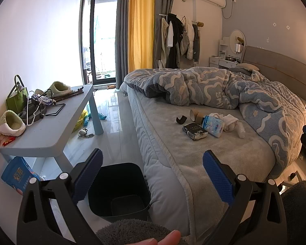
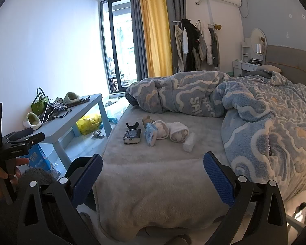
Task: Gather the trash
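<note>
Left wrist view: the left gripper (image 1: 153, 175) sits in the lower centre of the frame with its fingers spread wide and nothing between them. Just beyond, at lower centre, a black bin (image 1: 120, 189) stands on the floor against the bed (image 1: 193, 159); its interior looks empty as far as can be seen. The trash lies in the right middle of the frame on the bed: a black curved piece (image 1: 181, 120), a cardboard tube (image 1: 196, 116), a dark wrapper (image 1: 194, 131), a tissue pack (image 1: 213, 125) and white crumpled paper (image 1: 233, 123).

Right wrist view: the right gripper (image 2: 153, 175), lower centre, likewise has its fingers spread and empty. The same litter sits at centre frame, untouched. At left, the blue surface (image 2: 71, 126) carries slippers and a green bag.

Assessment: collection appears not yet begun; every visible item remains to be picked up.
</note>
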A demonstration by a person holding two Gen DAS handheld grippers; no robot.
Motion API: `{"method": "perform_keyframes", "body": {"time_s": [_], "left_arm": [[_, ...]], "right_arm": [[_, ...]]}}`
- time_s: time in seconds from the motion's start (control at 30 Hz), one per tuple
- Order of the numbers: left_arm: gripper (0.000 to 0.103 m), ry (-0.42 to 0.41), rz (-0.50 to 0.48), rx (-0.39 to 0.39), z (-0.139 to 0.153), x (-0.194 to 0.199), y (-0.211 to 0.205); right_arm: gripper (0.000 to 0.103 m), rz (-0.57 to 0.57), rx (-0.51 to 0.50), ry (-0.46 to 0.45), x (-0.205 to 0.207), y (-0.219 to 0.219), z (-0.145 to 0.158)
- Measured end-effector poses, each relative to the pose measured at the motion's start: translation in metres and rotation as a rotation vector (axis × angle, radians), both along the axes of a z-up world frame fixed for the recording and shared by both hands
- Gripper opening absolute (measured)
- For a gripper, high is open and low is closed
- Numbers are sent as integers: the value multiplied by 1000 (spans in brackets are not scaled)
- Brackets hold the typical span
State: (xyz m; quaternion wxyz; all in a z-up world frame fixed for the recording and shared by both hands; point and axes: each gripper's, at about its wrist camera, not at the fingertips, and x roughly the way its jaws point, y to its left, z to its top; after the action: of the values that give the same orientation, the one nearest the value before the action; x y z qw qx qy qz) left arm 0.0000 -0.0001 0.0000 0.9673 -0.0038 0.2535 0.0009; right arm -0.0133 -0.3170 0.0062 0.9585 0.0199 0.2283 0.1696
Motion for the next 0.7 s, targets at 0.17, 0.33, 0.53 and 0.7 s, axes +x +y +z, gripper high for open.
{"method": "perform_keyframes", "body": {"time_s": [0.17,0.33,0.53,0.7], "left_arm": [[100,1,0,-1,0,0,0],[100,0,0,0,0,0,0],[100,1,1,0,0,0,0],[100,0,0,1,0,0,0]], "right_arm": [[100,0,-1,1,1,0,0],[100,0,-2,2,1,0,-1],[100,0,-3,4,1,0,-1],[100,0,-4,5,2,0,-1]]}}
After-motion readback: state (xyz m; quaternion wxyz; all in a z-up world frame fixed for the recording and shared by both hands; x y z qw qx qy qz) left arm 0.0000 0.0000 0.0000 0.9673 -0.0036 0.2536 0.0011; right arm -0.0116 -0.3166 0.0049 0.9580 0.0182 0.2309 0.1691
